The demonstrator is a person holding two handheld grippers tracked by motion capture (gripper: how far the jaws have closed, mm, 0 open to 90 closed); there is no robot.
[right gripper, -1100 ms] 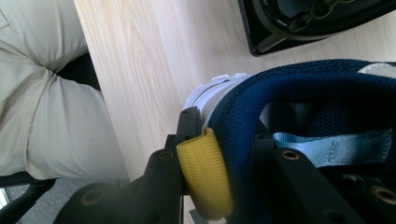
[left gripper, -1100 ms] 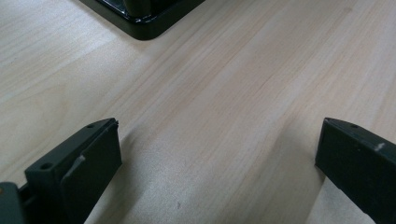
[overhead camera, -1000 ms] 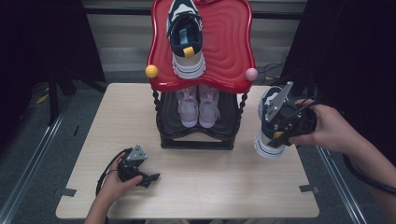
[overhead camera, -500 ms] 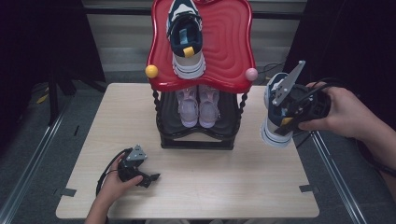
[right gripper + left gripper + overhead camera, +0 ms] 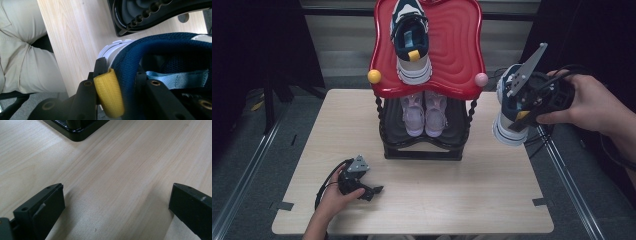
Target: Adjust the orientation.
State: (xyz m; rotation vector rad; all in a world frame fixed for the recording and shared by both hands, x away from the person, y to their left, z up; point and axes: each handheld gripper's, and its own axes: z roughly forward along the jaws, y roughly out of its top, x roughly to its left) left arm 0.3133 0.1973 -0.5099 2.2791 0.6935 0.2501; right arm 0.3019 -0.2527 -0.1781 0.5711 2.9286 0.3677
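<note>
Lifted higher off the table's [image 5: 512, 200] right edge, the right hand-held gripper [image 5: 532, 102] clamps the sneaker [image 5: 507, 127].

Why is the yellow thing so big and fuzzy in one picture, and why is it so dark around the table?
Right gripper view: the shoe's yellow heel tab sits right against the lens, so it looms soft. High view: light falls on the table; the surroundings stay dim.

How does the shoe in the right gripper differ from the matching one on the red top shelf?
The held shoe hangs above the table's right side, heel up and toe down, clamped at its heel collar by the right gripper. The shelf shoe lies flat on its sole on the red top shelf, with nothing gripping it. Both are navy with white soles and a yellow heel tab.
</note>
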